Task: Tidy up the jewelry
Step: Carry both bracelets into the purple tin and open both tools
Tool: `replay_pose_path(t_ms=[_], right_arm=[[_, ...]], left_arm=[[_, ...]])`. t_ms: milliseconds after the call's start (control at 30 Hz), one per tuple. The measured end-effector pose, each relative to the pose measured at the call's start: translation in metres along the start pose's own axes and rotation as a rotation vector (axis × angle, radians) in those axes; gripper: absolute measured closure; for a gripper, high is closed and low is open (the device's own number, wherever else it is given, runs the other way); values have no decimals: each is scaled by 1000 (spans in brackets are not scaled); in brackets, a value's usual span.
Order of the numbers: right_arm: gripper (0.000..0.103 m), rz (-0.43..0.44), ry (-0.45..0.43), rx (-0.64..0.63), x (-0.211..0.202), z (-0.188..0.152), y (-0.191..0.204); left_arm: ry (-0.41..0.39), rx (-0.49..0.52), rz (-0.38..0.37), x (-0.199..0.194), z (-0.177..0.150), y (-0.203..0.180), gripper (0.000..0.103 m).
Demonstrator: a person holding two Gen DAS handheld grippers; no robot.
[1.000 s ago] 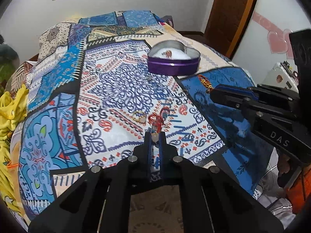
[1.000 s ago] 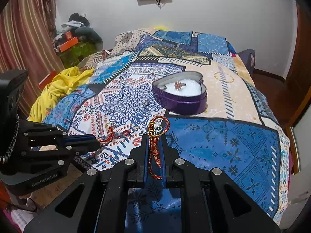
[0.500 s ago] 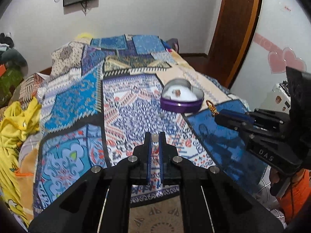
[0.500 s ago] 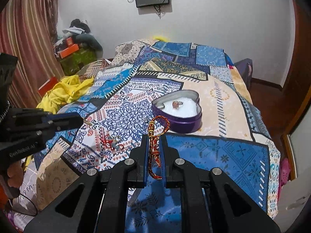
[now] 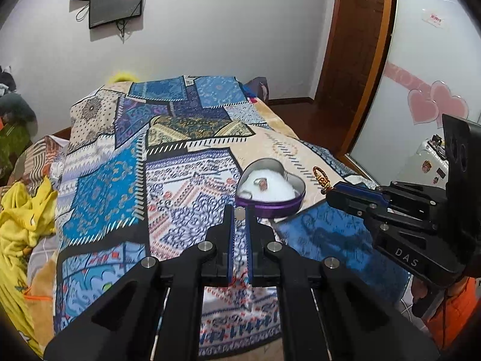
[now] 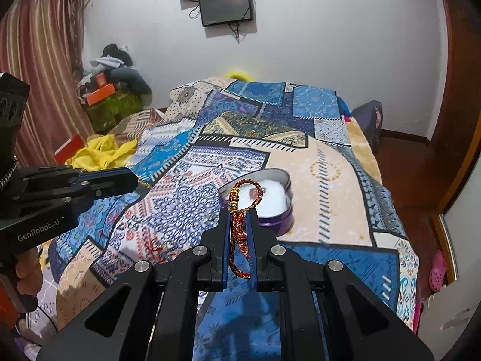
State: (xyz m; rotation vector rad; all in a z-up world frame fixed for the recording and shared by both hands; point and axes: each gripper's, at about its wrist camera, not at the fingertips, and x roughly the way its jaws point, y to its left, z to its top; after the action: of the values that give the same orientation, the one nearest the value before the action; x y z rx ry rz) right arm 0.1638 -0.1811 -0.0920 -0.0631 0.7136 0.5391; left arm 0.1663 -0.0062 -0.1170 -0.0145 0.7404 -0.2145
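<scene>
A purple heart-shaped tin (image 5: 272, 207) (image 6: 279, 216) with white padding sits on the patterned bedspread, and a small ring (image 5: 261, 183) lies inside it. My left gripper (image 5: 239, 210) (image 6: 136, 177) is shut on a small gold piece (image 5: 239, 209), held above the bed, short of the tin. My right gripper (image 6: 239, 212) (image 5: 330, 194) is shut on a red and gold braided bracelet (image 6: 240, 201) (image 5: 321, 177), whose loop sticks up past the fingertips, just in front of the tin. A red string piece (image 6: 156, 248) lies on the bedspread near the bed's front edge.
The bedspread (image 5: 186, 186) covers the whole bed. Yellow cloth (image 5: 24, 219) is bunched at its left side. A wooden door (image 5: 354, 45) and a mirrored panel with pink hearts (image 5: 436, 108) stand to the right. A person's hand (image 6: 27, 267) grips the left tool.
Both grippers have lifted away from the bedspread while staying shut. The left one came up off the red string with the small gold piece. The tin now looks farther off.
</scene>
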Motion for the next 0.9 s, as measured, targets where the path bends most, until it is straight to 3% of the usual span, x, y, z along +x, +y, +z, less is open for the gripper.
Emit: replay_pose_path(t_ms=[900], right_arm=[[94,-12,20,9,52,33,-29]], left_arm=[[65,3,-84,78,35,-3,98]])
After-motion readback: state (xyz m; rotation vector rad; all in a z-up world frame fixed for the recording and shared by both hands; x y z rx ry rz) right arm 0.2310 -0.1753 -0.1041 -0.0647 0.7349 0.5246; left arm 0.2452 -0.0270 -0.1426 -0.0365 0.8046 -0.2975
